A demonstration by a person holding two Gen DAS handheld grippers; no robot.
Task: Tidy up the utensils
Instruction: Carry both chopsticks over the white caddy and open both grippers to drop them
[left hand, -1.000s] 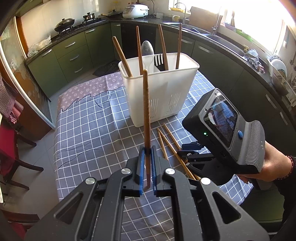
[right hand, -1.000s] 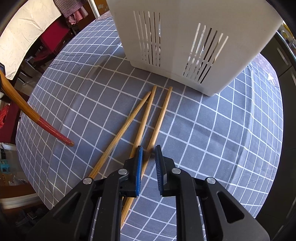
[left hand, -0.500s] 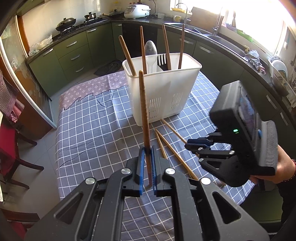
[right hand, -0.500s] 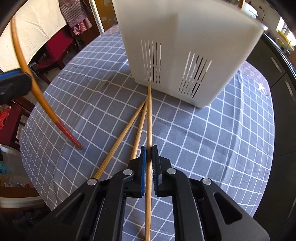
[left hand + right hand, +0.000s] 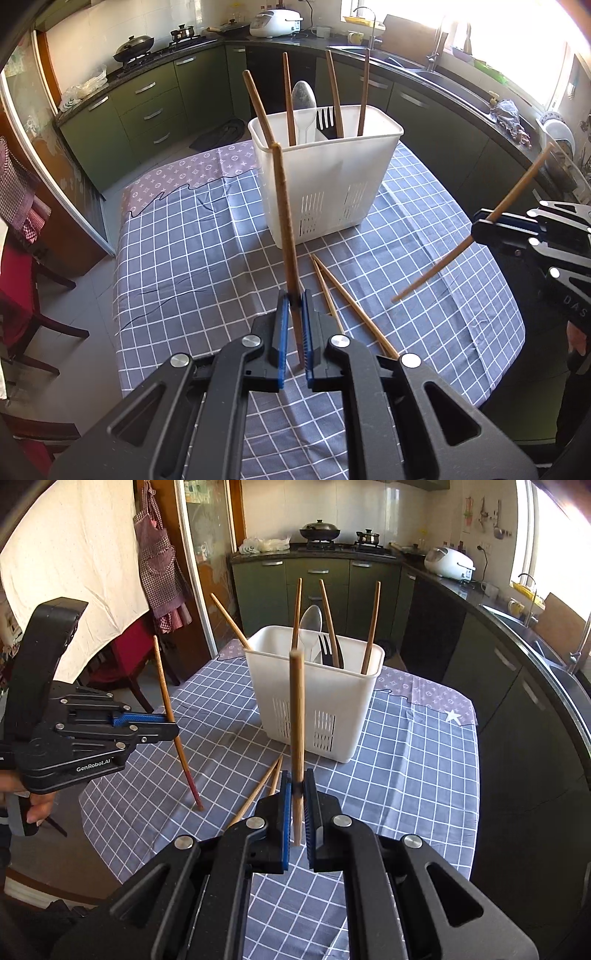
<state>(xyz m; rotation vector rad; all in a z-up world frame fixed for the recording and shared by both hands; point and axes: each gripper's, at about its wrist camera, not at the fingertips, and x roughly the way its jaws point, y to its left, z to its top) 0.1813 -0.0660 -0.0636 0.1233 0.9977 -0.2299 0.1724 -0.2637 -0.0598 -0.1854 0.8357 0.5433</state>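
Green cabinets (image 5: 155, 107) are being run around the kitchen under a dark counter (image 5: 491, 609). Strong daylight is being let in through a window (image 5: 517, 33) above the sink (image 5: 450, 77). A wok (image 5: 319, 530) and a pot (image 5: 367, 537) are being kept on the stove, a rice cooker (image 5: 448, 563) in the corner. A checked apron (image 5: 159, 561) is being hung by a glass door (image 5: 207, 561). A red chair (image 5: 22, 295) is being kept on the tiled floor (image 5: 92, 332).

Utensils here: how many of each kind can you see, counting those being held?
Chopsticks: 8 (4 in the white holder, 2 on the tablecloth, 1 in each hand-held gripper)
Spoons: 1
Forks: 1
Total: 10
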